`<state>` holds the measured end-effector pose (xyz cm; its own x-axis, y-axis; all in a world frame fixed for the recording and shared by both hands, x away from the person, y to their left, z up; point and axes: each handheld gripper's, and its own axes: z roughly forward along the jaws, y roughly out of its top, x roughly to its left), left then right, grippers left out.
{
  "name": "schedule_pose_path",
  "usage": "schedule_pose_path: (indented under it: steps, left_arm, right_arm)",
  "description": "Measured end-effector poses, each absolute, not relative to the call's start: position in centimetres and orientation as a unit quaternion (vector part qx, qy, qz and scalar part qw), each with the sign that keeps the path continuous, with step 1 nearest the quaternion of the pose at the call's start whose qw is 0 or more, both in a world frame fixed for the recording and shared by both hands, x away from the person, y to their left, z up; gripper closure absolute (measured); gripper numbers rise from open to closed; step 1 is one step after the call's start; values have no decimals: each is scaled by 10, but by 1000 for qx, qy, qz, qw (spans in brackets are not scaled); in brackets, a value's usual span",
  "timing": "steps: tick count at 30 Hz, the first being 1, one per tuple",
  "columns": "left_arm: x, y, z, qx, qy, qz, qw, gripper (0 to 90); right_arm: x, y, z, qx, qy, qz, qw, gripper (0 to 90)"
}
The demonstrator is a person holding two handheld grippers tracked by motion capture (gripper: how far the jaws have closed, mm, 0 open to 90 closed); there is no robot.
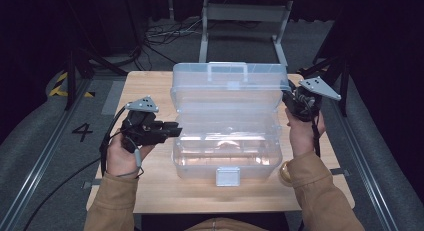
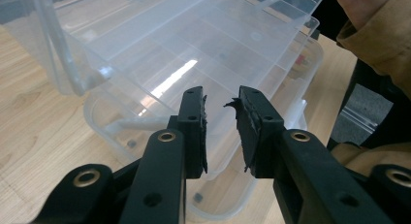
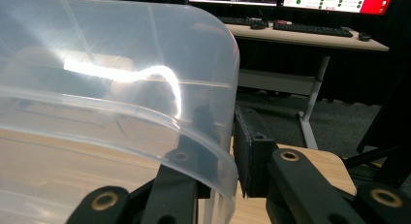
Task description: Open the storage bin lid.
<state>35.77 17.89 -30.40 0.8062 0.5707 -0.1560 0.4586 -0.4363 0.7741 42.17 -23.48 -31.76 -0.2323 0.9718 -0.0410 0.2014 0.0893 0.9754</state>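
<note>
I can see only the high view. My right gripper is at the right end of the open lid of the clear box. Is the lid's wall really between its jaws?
Observer: Yes. In the right gripper view the wall of the lid stands between the two jaws of the right gripper, one jaw inside and one outside. The pads look pressed on it.
Operator: Thank you. And does the left gripper hold anything?
Observer: No. In the left gripper view the left gripper has its jaws apart with nothing between them. The box lies beyond their tips.
</note>
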Motion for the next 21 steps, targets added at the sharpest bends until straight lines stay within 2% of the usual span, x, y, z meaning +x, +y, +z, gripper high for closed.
schedule_pose_path:
  steps: [11,21]
  left_arm:
    - [339,171,-305,867,272,49,414,708]
    - [332,150,-327,905,236,29,353,657]
  right_arm:
    - [427,-235,-315,470,628,475,398,794]
    - [430,-238,-314,465,635,476,393,789]
